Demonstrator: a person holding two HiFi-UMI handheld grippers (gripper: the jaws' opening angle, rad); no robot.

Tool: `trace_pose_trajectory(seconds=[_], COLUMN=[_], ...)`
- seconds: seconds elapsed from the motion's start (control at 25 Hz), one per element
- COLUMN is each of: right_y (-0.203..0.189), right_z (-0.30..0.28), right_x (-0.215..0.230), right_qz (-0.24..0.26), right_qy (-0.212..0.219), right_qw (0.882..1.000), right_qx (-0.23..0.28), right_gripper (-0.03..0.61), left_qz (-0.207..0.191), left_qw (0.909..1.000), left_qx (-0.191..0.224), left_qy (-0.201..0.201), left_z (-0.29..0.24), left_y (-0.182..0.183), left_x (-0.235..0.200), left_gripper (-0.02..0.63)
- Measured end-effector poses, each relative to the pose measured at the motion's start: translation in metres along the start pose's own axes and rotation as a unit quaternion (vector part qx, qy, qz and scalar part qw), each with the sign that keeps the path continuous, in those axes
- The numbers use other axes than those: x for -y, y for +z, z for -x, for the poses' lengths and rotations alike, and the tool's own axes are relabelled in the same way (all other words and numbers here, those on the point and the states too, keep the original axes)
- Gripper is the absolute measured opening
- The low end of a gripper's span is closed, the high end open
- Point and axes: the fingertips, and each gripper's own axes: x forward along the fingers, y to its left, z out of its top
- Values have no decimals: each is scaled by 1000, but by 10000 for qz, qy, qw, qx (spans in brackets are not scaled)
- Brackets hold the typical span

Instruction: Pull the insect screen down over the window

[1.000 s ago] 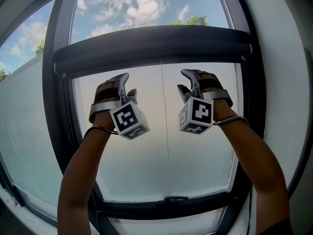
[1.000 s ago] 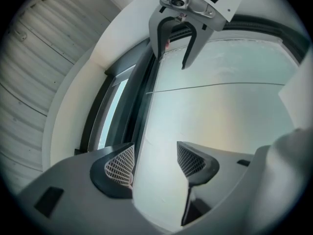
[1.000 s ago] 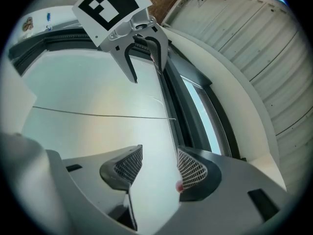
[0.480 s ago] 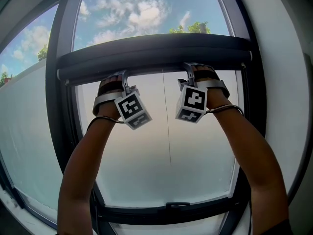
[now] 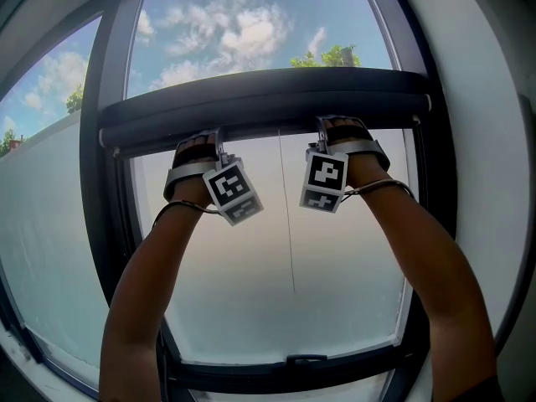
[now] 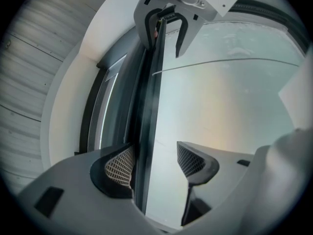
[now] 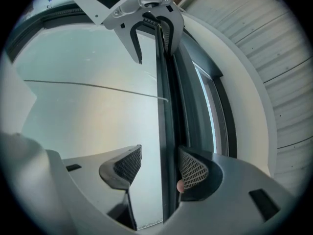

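The left gripper and right gripper straddle the insect screen's pull bar, jaws apart, not yet clamped. The bar looks stiff and light. Holding it either side of centre should draw it down evenly.

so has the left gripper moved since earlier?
Yes, upward: the left gripper has closed the gap to the dark rounded insect-screen bar, jaws open astride its edge.
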Motion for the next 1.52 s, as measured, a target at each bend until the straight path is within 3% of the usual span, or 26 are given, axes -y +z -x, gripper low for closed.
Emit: trace_pose_trajectory(seconds=[0.36,0.72,1.16,1.52], right_y=[-6,-7,-6,-6], right_z=[-9,-9,-4,10], right_x=[-9,-9,-12,-30], right_qz=[189,256,164,271], right_qy=[301,467,831,1183], right_qw=[9992,9985,9961,9923], right_qx=[-193,-153,-239,-261], right_gripper=[227,235,235,235], left_qz=[-65,-519,-395,-425], left_qw=[9998,9969,9969,9936], left_qx=[-83,-221,-79,-52], left_qy=[-140,-551,-683,-1041], left_z=[-10,-9,-6,9], left_y=[-1,-2,-1,-3], left_x=[7,10,11,28], left_gripper=[255,268,267,267])
